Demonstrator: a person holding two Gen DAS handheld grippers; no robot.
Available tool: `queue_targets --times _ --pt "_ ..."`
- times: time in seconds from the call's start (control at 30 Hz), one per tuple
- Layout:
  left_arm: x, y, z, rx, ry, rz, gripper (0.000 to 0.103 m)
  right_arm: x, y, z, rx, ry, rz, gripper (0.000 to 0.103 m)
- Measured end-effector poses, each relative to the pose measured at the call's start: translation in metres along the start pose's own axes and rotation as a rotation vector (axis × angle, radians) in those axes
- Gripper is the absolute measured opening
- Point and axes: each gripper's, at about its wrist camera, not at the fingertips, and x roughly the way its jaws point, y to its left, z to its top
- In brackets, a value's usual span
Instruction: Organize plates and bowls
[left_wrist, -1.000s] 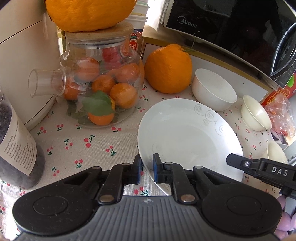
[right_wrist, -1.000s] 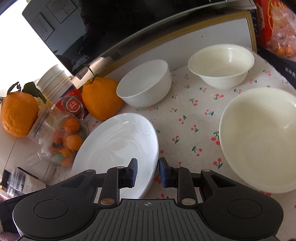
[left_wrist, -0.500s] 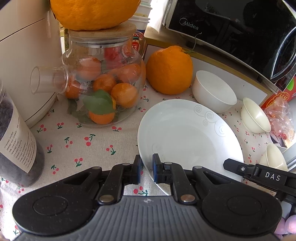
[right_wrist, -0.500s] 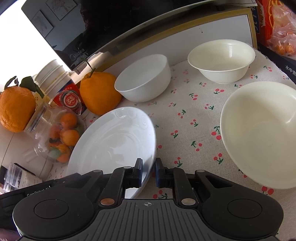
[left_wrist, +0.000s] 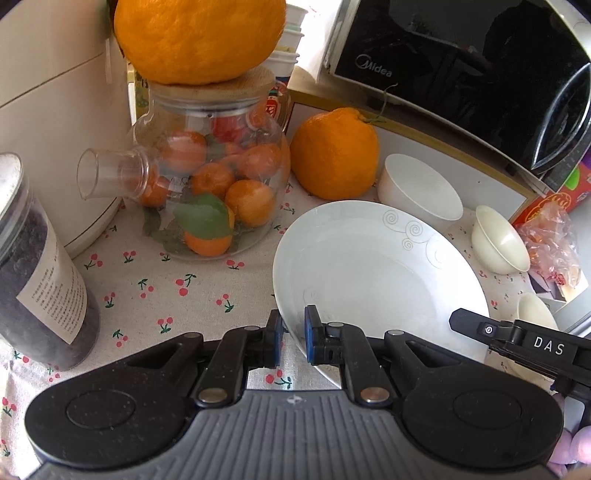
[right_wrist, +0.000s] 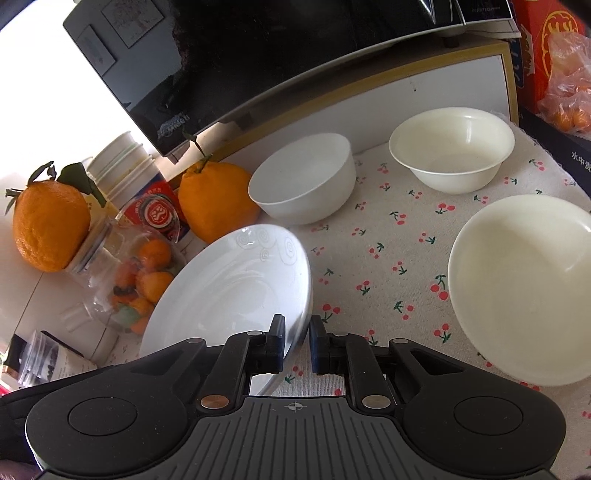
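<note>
1. White plate (left_wrist: 376, 273) sits on the cherry-print desk (left_wrist: 147, 288), near side, between the glass jar of small oranges (left_wrist: 210, 184) at left and the bowls at right.
2. Left gripper (left_wrist: 293, 334): fingers clamped on the plate's near-left rim; rim passes between the pads.
3. Right gripper (right_wrist: 297, 341): its jaws have just been closing and now pinch the plate's (right_wrist: 236, 291) near-right rim, which stands between them.
4. Key relation: the plate lies straight ahead of both pairs of fingers, stretching away toward the far side. The two grips take the same near edge from opposite ends, so neither hand is clearly closer.
5. Plate looks tilted in the right view; I cannot tell whether it is off the cloth.
6. Possible stacking spots, judged only: large cream bowl (right_wrist: 524, 288) near right, white bowl (right_wrist: 303, 177) far centre, small cream bowl (right_wrist: 452, 147) far right.
</note>
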Motion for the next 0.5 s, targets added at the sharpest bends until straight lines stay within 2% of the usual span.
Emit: queue_targets --times 0.5 --pt "-0.047 -0.016 0.000 0.024 -0.009 -0.036 0.010 -0.055 0.019 0.007 -0.048 -0.001 -0.044 0.014"
